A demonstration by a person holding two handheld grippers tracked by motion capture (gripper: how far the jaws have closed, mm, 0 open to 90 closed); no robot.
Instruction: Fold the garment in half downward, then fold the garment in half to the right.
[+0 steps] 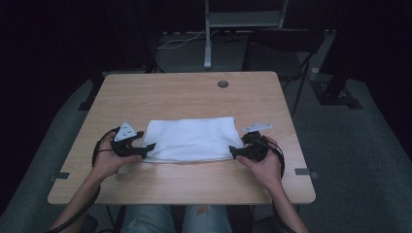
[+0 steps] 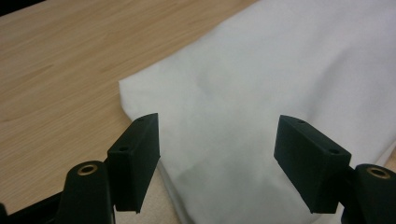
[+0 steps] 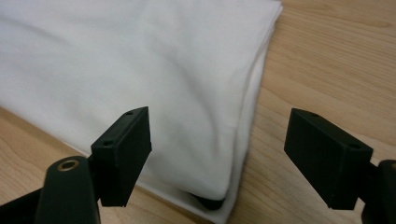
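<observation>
Both tongs, left [image 1: 149, 147] and right [image 1: 234, 152], are held low and spread at the near corners of the folded white cloth [image 1: 192, 138] on the wooden surface [image 1: 184, 92].

A plain white folded cloth [image 1: 192, 138] lies on a light wooden table [image 1: 184, 92] with pale brown grain. Both handheld grippers, left [image 1: 145, 147] and right [image 1: 236, 151], are matte black, each topped by a grey plate.
</observation>
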